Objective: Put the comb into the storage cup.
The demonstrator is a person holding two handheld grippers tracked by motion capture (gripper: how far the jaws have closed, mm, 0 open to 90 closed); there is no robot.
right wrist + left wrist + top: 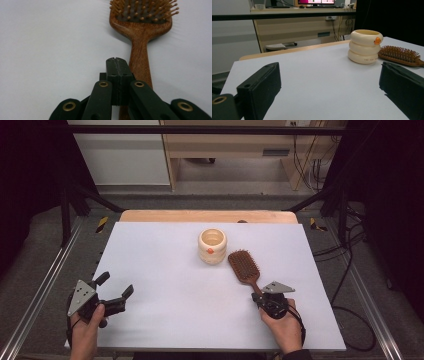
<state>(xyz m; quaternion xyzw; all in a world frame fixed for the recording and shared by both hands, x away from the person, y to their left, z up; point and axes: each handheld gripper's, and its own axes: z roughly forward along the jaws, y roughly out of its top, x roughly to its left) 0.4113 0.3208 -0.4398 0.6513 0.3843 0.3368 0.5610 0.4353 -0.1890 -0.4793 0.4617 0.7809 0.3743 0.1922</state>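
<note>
A wooden hairbrush (pixel 244 266) lies bristles up on the white table, right of centre, its handle pointing toward the person. My right gripper (pixel 257 296) sits over the end of that handle. In the right gripper view its jaws (pixel 116 60) are pressed flat together with nothing between them, and the brush handle (pixel 140 62) runs just beside and beneath them. A cream ringed cup (pixel 212 246) with an orange spot stands upright left of the brush head. My left gripper (pixel 115 285) rests open at the near left, facing the cup (pixel 365 46) and brush (pixel 399 55) from far off.
The white table surface (pixel 165 270) stretches between the two hands. A wooden strip (pixel 207 216) edges the far side. Metal rails (pixel 45 280) flank the table, and cables (pixel 345 255) trail on the floor at the right.
</note>
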